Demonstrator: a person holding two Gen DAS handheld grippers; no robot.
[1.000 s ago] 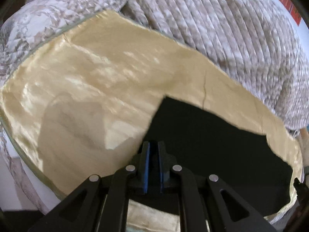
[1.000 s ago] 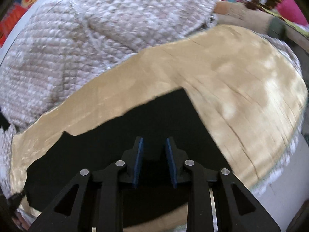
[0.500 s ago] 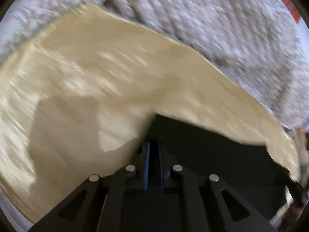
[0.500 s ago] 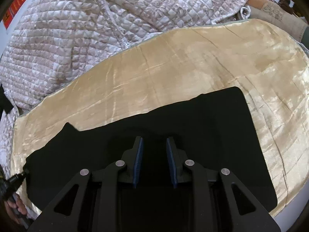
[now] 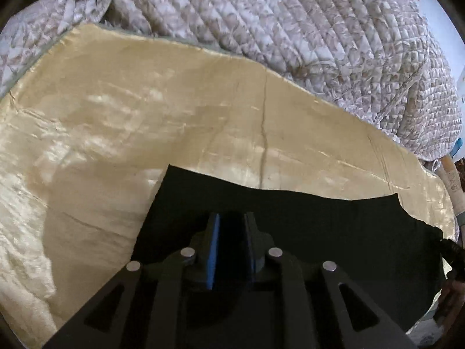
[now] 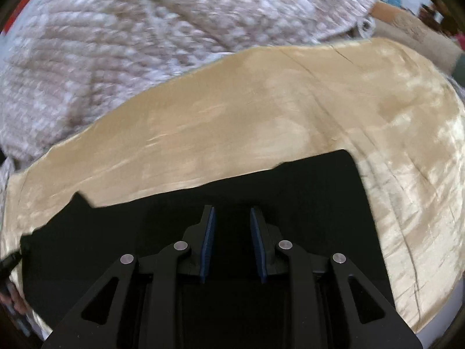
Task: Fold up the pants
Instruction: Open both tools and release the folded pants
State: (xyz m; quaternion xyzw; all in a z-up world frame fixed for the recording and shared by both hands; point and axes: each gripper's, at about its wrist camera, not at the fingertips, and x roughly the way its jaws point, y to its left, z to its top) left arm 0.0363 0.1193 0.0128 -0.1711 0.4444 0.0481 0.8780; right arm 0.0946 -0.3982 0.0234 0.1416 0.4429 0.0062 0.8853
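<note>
Two grippers over black pants [image 5: 290,218], left gripper [image 5: 231,218] jaws opening, right gripper [image 6: 232,213] jaws narrowly apart

Home bedroom, by the look. Work surface: shiny gold satin sheet [image 5: 122,122] spread like bedding. Behind it, bulky heap of quilted beige-and-white patterned bedspread [image 5: 305,26]. Brown cardboard box [image 6: 407,32] at far right edge. Soft daylight patches on sheet. Household clutter at edges too blurred to name.
</note>
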